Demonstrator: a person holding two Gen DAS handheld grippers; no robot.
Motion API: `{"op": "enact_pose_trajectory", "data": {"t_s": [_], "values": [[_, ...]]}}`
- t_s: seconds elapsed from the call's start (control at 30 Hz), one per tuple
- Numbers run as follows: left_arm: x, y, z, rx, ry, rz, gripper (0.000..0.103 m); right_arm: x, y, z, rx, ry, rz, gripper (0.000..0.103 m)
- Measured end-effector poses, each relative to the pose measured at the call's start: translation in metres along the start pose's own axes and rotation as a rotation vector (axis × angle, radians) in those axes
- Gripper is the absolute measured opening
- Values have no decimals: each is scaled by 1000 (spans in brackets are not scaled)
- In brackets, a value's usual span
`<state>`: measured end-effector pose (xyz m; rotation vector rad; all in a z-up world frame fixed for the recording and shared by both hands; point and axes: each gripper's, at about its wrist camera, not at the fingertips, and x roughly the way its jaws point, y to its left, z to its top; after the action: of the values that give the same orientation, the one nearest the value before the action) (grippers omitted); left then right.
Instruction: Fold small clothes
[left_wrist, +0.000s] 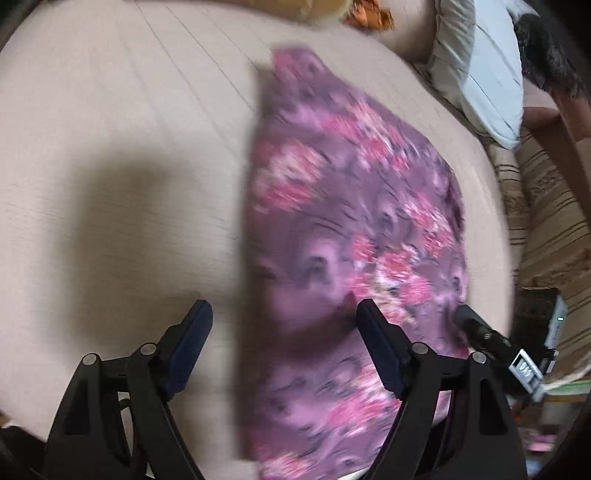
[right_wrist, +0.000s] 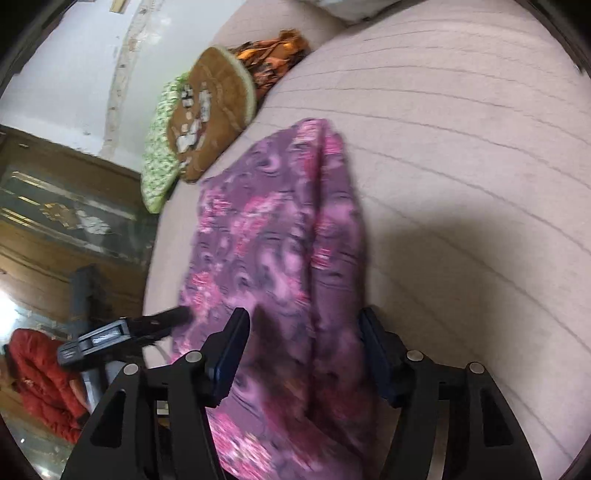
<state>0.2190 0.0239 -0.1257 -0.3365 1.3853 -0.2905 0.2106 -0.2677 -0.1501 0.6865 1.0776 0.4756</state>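
One purple floral garment, two open grippers

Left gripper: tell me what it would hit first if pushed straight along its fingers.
Probably the beige cushion beside the purple floral garment; the open left gripper straddles the garment's left edge, so depth is uncertain.

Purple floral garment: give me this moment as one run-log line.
garment: purple floral garment lying on beige bed | left tool: open, holding nothing | right tool: open, straddling garment | fold: unclear, blurred
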Motion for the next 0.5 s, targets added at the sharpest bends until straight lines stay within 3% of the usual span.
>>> {"op": "enact_pose_trajectory", "data": {"t_s": [0.1, 0.17, 0.2, 0.23, 0.27, 0.33, 0.5], "values": [[7, -9, 7, -1, -26, 25, 89, 14, 3, 6, 3, 15, 43, 65], [6, -13, 9, -21, -26, -13, 89, 19, 6, 10, -14, 11, 34, 62], [5, -14, 9, -36, -19, -48, 83, 21, 8, 10, -29, 11, 16, 50], [4, -15, 10, -41, -12, -67, 68, 21, 12, 10, -61, 8, -27, 42], [3, -18, 9, -33, -17, -37, 62, 20, 14, 11, -76, 8, -36, 40], [1, -25, 6, 14, -34, 36, 39, 15, 16, 10, -91, -3, -48, 31], [-18, -28, -3, 31, -85, 33, 26, 6, 38, 7, -166, -21, -82, 28]]}}
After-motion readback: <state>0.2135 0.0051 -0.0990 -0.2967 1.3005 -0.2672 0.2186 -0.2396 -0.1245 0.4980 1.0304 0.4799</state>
